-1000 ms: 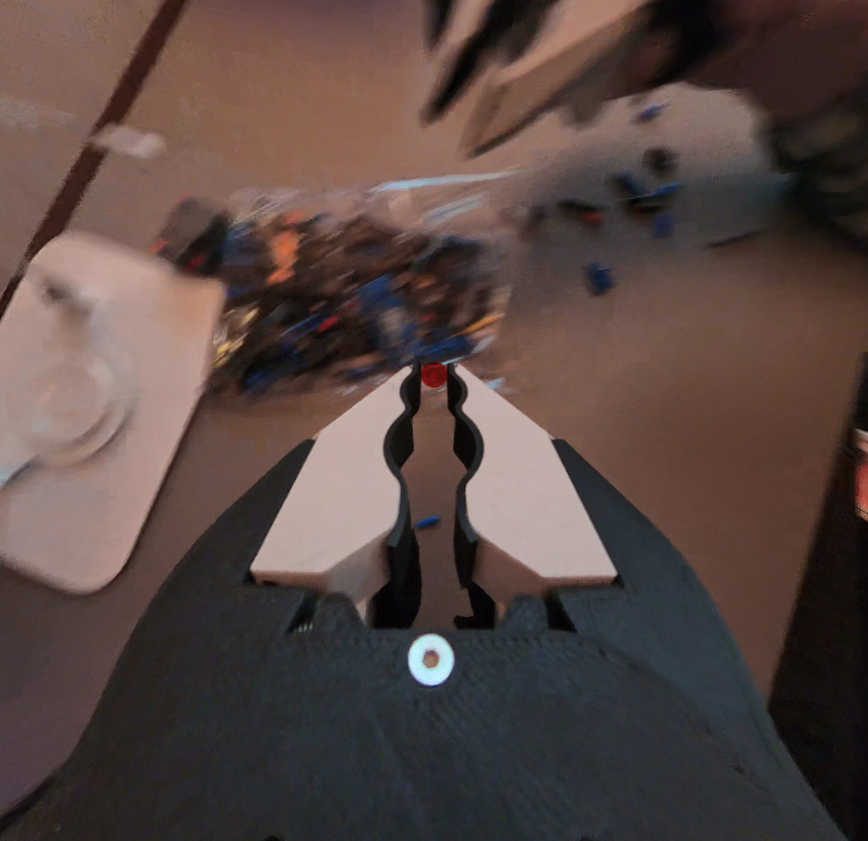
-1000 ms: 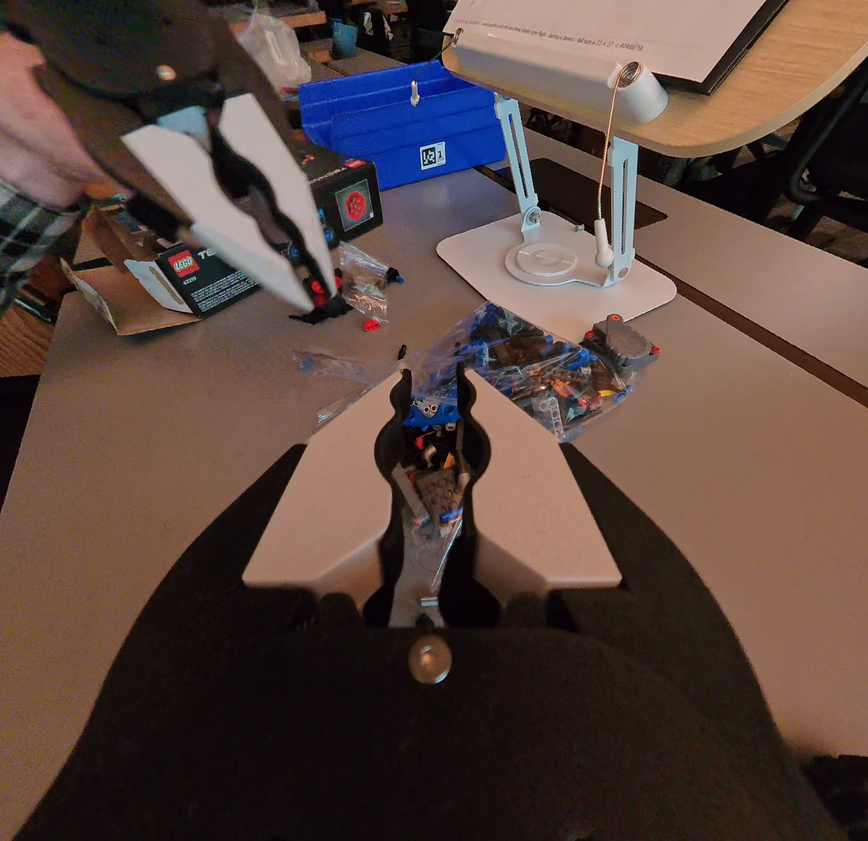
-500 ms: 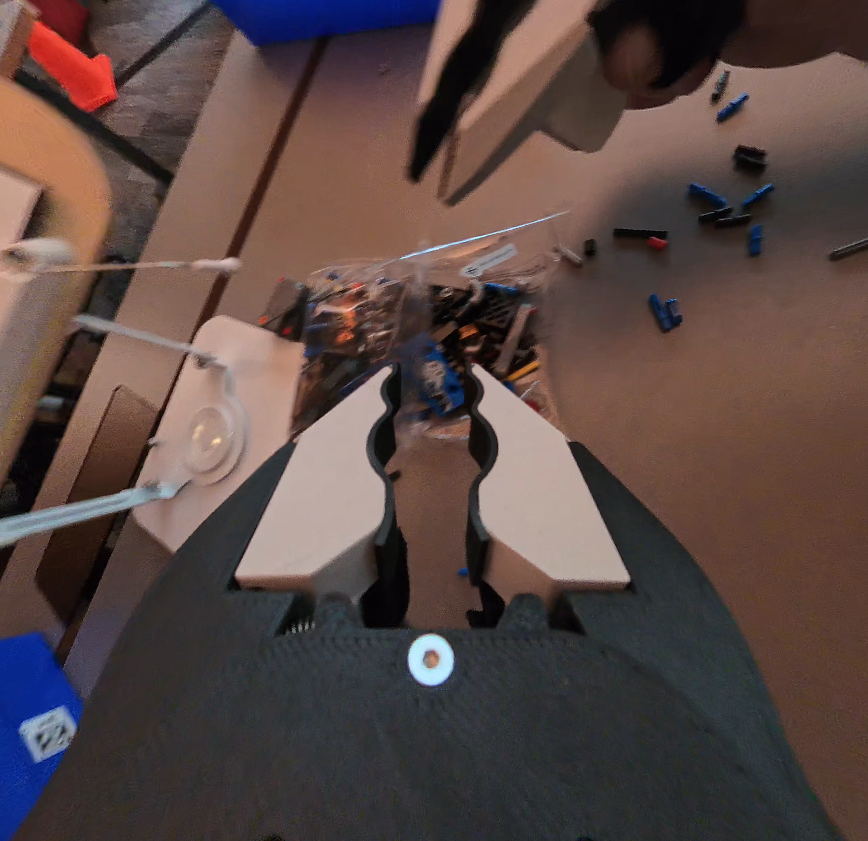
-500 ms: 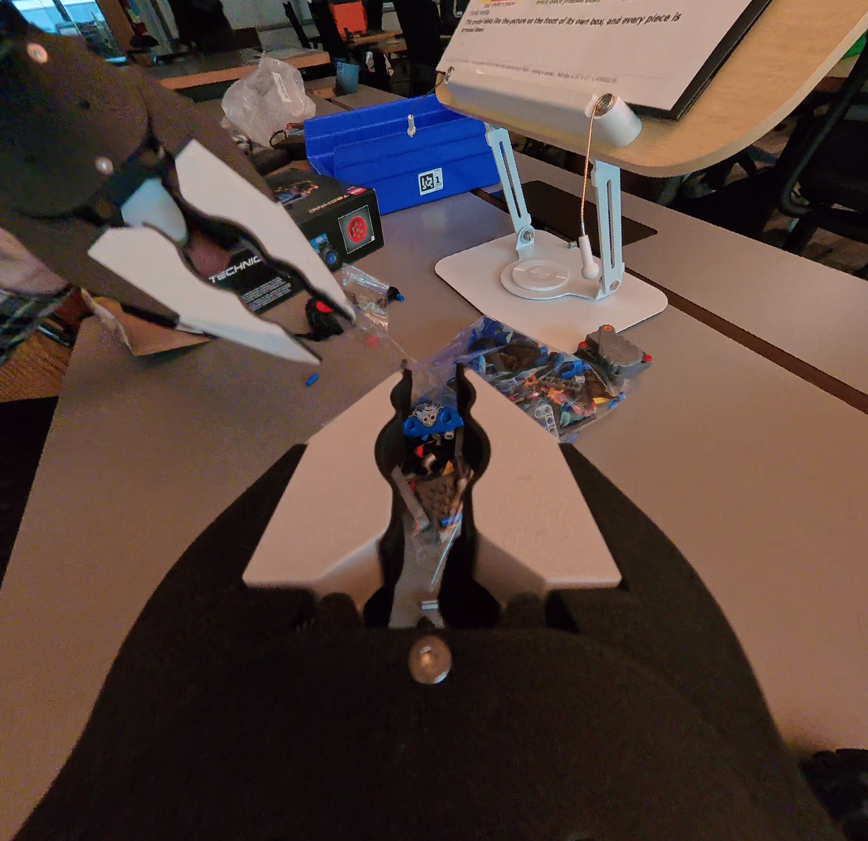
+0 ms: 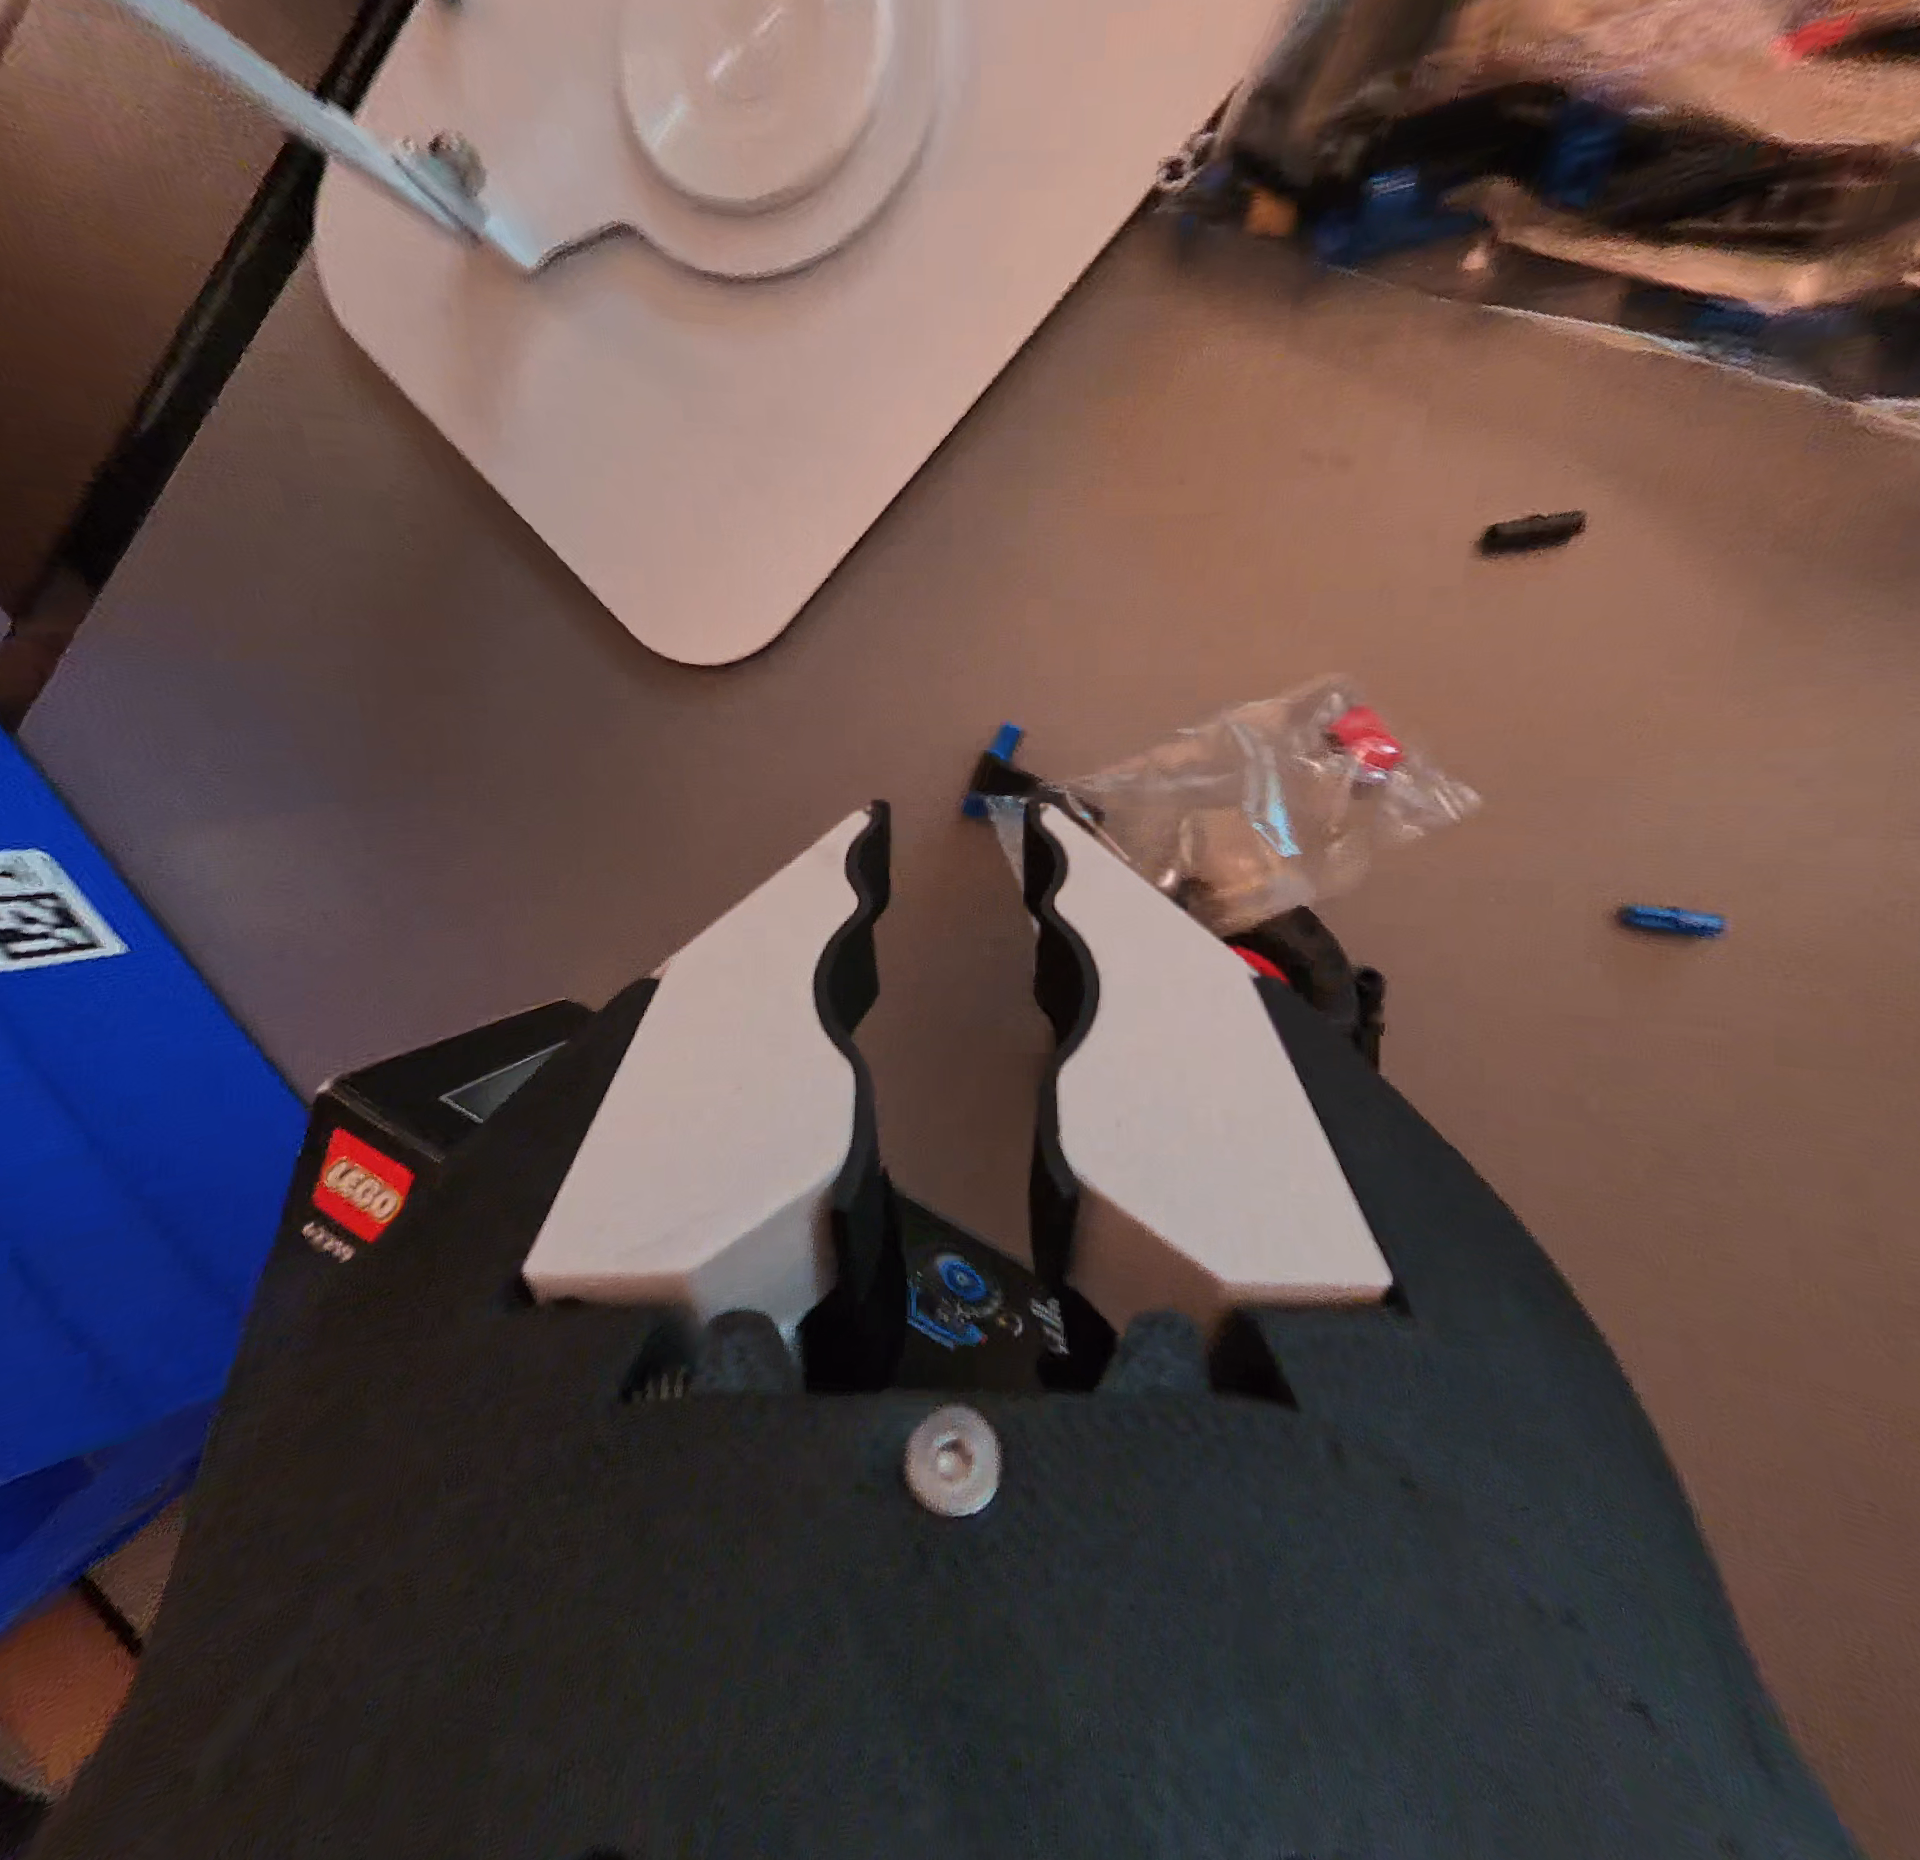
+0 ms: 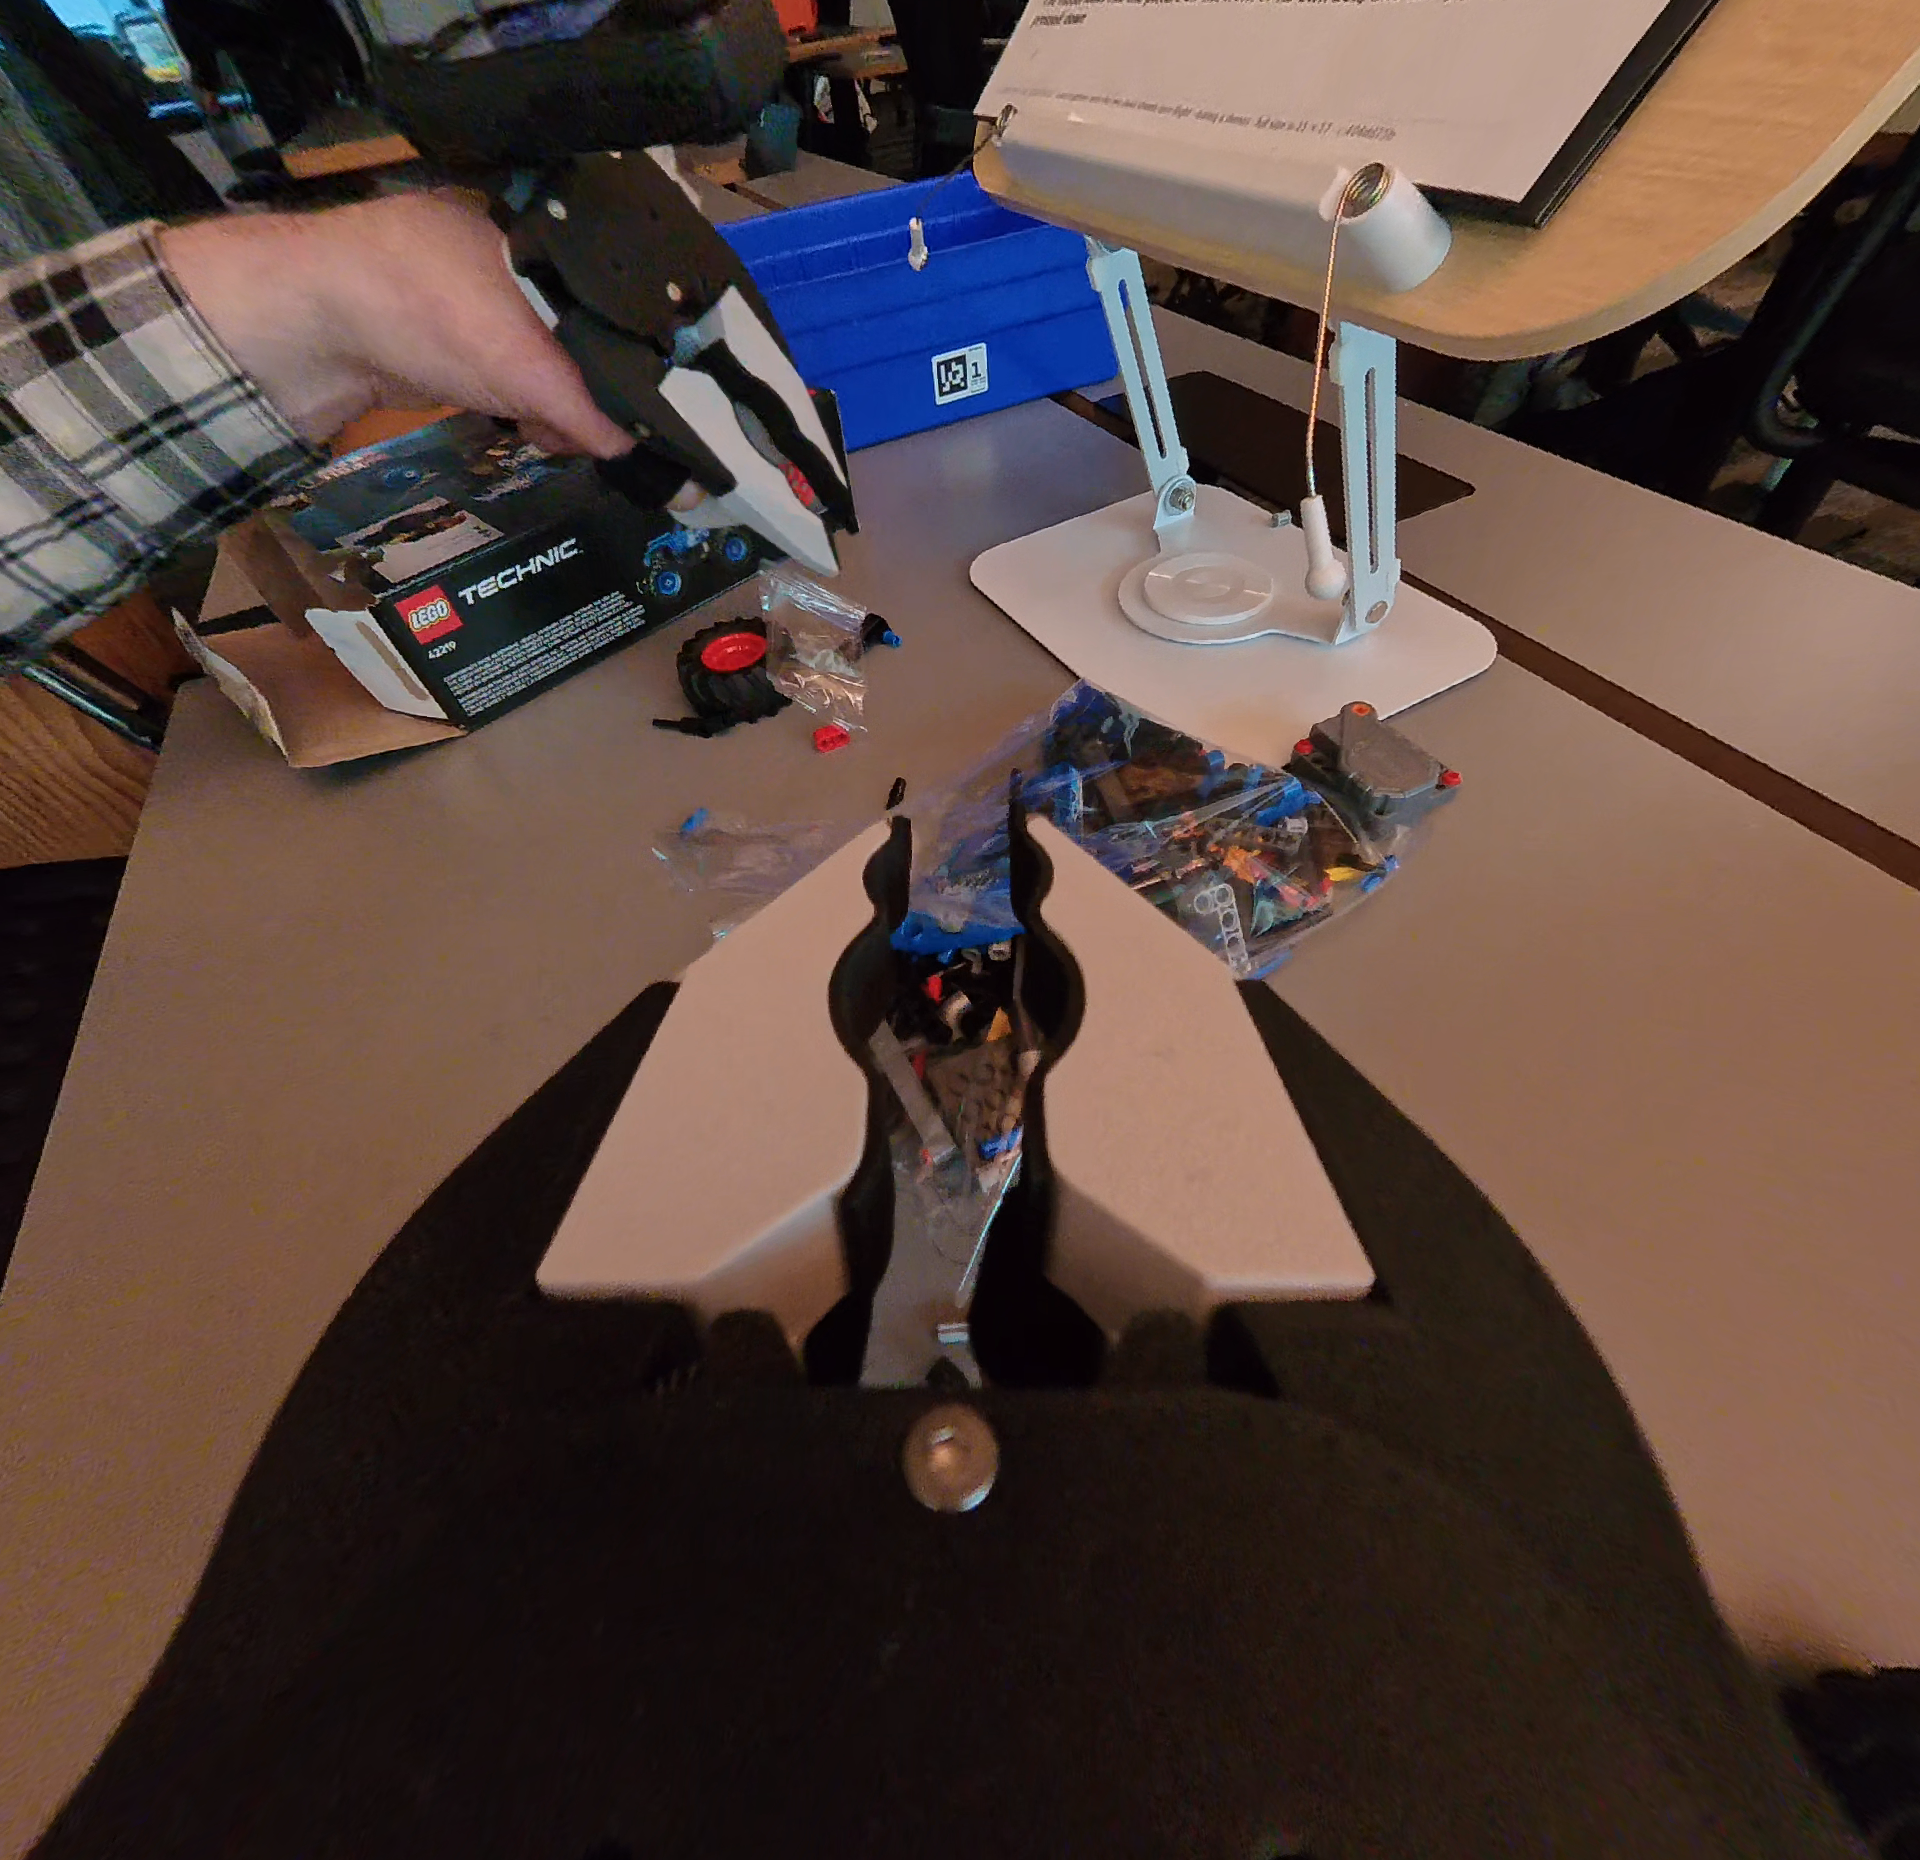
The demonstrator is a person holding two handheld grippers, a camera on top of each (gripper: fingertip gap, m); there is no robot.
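Right wrist view: bag pinched, left tool hanging empty over the box corner

Right wrist view shows the right gripper (image 6: 956, 834) with its jaws pressed onto a clear bag of small building parts (image 6: 1164, 834); a fold of the plastic runs back between the fingers while the rest of the bag lies on the grey table (image 6: 1558, 1135). Just beyond it rests a grey motor block (image 6: 1371, 766), beside the white base of a document stand (image 6: 1226, 605).

The left gripper (image 5: 954, 818) is spread and holds nothing. It hovers above the corner of a black printed box (image 5: 395, 1145), its tips near a smaller clear bag (image 5: 1268, 813) holding a red piece, with a black and red wheel (image 6: 727, 662) right beside that bag. Loose blue and black pins (image 5: 1668, 920) lie apart on the table, and a blue bin (image 6: 914, 293) stands behind.

Risks, as I judge them: the pinch is on thin film only, so a lift could let the plastic slide out or tear, spilling parts. A swing of the bag could knock the motor block or the stand base. The left tips could snag the small bag and scatter the pins.
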